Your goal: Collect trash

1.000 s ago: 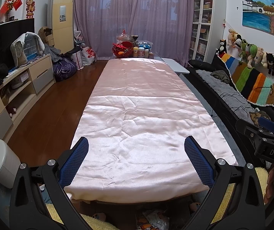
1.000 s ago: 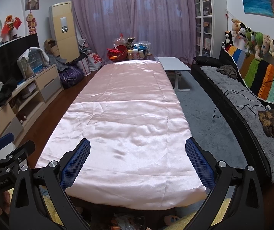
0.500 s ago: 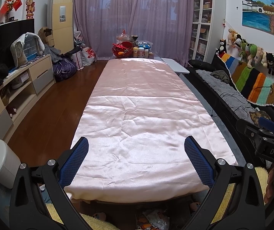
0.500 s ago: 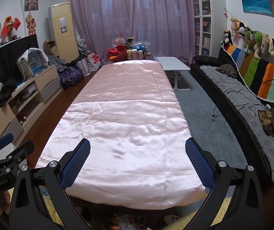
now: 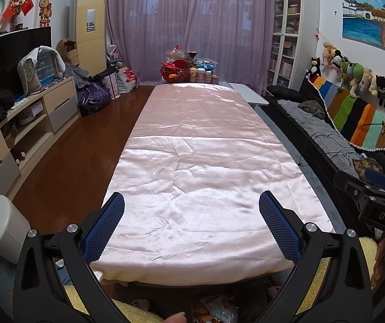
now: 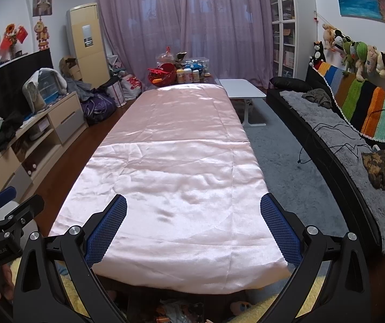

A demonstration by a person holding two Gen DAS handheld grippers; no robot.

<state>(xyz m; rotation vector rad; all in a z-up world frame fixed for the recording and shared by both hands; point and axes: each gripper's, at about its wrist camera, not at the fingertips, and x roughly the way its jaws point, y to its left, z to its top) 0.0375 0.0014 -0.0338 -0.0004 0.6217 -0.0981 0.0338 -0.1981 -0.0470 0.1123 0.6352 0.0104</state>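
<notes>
A long table under a pink satin cloth [image 5: 206, 161] [image 6: 173, 167] runs away from me down the middle of the room. My left gripper [image 5: 191, 202] hovers open over its near end with nothing between the blue pads. My right gripper [image 6: 193, 204] is open too, beside it to the right, and shows at the right edge of the left wrist view. Crumpled wrappers [image 5: 216, 309] [image 6: 176, 311] lie on the floor under the near table edge. A white lidded bin [image 5: 2, 223] stands on the floor at the left.
A red basket and jars [image 5: 189, 71] crowd the table's far end. A TV cabinet [image 5: 31, 123] lines the left wall; a black sofa with grey throw [image 6: 340, 145] lines the right. A small white side table [image 6: 242, 88] stands far right. Yellow fluffy rug [image 5: 138, 313] lies below.
</notes>
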